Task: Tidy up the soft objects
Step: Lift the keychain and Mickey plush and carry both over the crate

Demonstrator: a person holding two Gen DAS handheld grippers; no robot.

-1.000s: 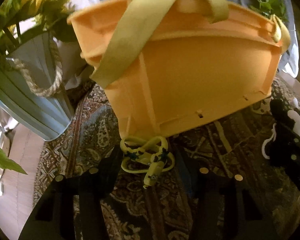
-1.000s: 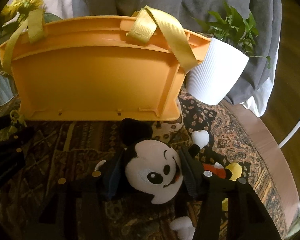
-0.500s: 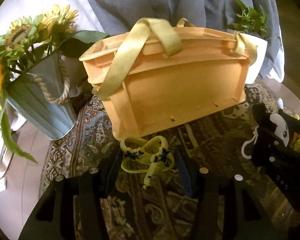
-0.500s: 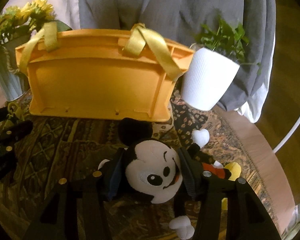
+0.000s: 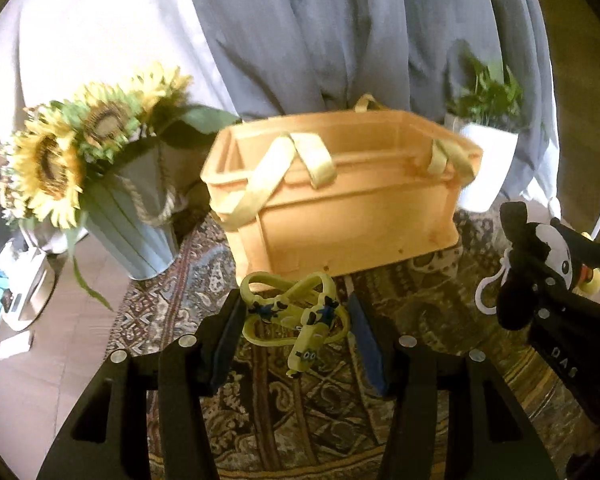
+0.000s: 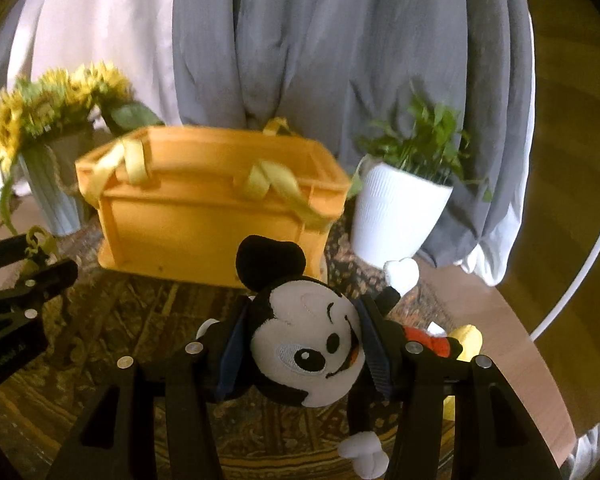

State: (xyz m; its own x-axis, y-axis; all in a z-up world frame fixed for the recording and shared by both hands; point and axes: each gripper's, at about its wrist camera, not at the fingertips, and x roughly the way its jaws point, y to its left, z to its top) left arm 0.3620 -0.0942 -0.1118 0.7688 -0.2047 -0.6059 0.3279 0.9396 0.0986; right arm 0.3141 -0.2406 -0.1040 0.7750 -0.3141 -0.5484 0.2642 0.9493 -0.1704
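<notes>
An orange crate [image 5: 340, 200] with yellow strap handles stands on the patterned cloth; it also shows in the right wrist view [image 6: 215, 204]. My left gripper [image 5: 295, 320] is shut on a yellow Minions strap toy [image 5: 300, 316] and holds it above the cloth in front of the crate. My right gripper [image 6: 304, 340] is shut on the head of a Mickey Mouse plush [image 6: 308, 340], also lifted; the plush shows at the right of the left wrist view [image 5: 540, 264].
A grey bucket of sunflowers [image 5: 131, 232] stands left of the crate, and a white potted plant [image 6: 400, 216] stands right of it. Grey and white curtains [image 6: 340, 40] hang behind. The round table's wooden rim [image 6: 512, 344] curves at the right.
Both grippers have risen and drawn back from the crate with their toys. The crate looks smaller and lower now, and its open top rim has come into view.
</notes>
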